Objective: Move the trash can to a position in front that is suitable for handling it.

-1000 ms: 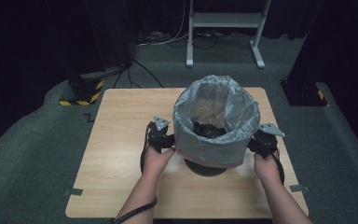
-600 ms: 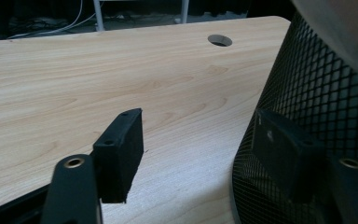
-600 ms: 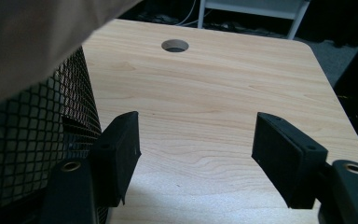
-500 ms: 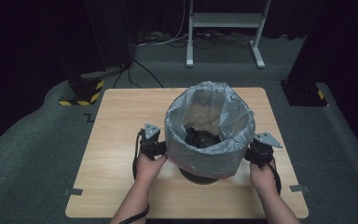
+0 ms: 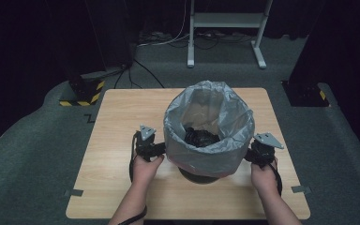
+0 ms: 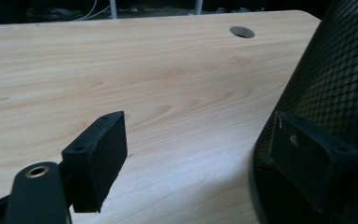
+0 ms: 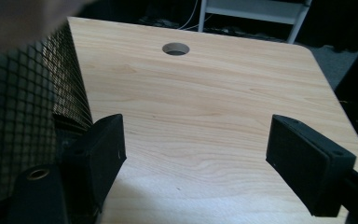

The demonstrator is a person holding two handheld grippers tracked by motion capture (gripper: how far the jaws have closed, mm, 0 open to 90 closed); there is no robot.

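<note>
A black mesh wastebasket stands mid-table, lined with a grey plastic bag folded over its rim; something dark lies inside. My left gripper sits at the basket's left side and my right gripper at its right side. Both have just been opening and hold nothing. In the left gripper view my gripper is open, its right pad close against the mesh. In the right gripper view my gripper is open over bare wood, its left pad beside the mesh.
The wooden table has a round cable hole near its far edge. On the floor behind are a white stand, a black-and-yellow striped block and cables. Tape marks sit near the table's front corners.
Both hands have come down and toward the person along the basket's sides. The bag's folded edge now sits lower over the rim. The jaws stand wider.
</note>
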